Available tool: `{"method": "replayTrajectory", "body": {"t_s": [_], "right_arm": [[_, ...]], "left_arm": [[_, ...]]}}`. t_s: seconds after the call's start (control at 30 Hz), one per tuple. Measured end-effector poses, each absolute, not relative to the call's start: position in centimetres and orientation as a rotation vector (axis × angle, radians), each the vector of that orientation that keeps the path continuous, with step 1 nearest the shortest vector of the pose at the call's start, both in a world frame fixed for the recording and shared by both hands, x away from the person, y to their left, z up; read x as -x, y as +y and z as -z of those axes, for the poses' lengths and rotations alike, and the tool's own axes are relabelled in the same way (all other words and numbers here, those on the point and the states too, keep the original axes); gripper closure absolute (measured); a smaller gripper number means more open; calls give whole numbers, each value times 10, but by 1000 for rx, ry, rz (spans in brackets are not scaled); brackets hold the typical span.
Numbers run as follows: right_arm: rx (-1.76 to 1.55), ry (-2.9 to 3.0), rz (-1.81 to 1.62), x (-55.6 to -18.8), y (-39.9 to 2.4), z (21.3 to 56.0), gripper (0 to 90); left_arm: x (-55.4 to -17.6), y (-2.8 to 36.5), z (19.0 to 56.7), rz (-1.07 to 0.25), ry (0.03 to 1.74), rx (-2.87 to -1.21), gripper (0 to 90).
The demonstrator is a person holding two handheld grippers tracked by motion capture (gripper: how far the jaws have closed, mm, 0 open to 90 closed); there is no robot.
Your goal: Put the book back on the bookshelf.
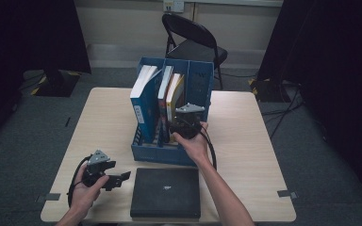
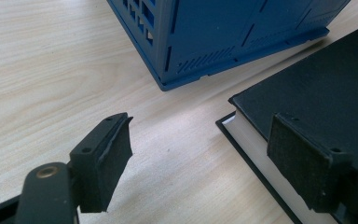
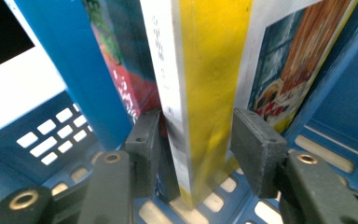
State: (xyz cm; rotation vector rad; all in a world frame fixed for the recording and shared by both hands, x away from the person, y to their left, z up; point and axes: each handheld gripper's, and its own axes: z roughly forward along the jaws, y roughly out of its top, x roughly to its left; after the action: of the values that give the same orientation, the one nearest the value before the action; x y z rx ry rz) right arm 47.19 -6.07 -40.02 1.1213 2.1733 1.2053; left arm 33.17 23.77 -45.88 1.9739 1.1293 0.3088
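Observation:
A blue file holder (image 1: 160,153) stands at the middle of the table with several upright books in its slots. My right gripper (image 1: 185,123) reaches into it from the near side. Its jaws stand on either side of a yellow-spined book (image 3: 209,56), with the pads close to the book's faces and a thin gap showing, so the right gripper (image 3: 196,130) is open. My left gripper (image 1: 122,178) rests low at the table's near left, open with nothing between its jaws (image 2: 200,135). Beside it lies a flat black book (image 2: 321,84), in front of the holder (image 2: 214,32).
A blue-covered book (image 3: 65,56) leans next to the yellow one, and a white and blue book (image 1: 143,94) fills the left slot. The black book (image 1: 166,190) lies at the table's near edge. A black folding chair (image 1: 195,42) stands behind the table.

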Motion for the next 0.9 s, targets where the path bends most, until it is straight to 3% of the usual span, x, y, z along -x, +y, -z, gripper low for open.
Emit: {"method": "replayTrajectory", "body": {"t_s": [0.43,0.73,0.9], "right_arm": [[-1086,2208,-1300,-454,-68,394,492],[-1027,2226,-1342,-433,-81,385,559],[-1008,2242,-1351,-419,-92,383,554]], "left_arm": [[-331,238,458,-306,1124,-1988,201],[-331,237,458,-314,1131,-1987,185],[-332,236,458,-307,1142,-1980,184]]}}
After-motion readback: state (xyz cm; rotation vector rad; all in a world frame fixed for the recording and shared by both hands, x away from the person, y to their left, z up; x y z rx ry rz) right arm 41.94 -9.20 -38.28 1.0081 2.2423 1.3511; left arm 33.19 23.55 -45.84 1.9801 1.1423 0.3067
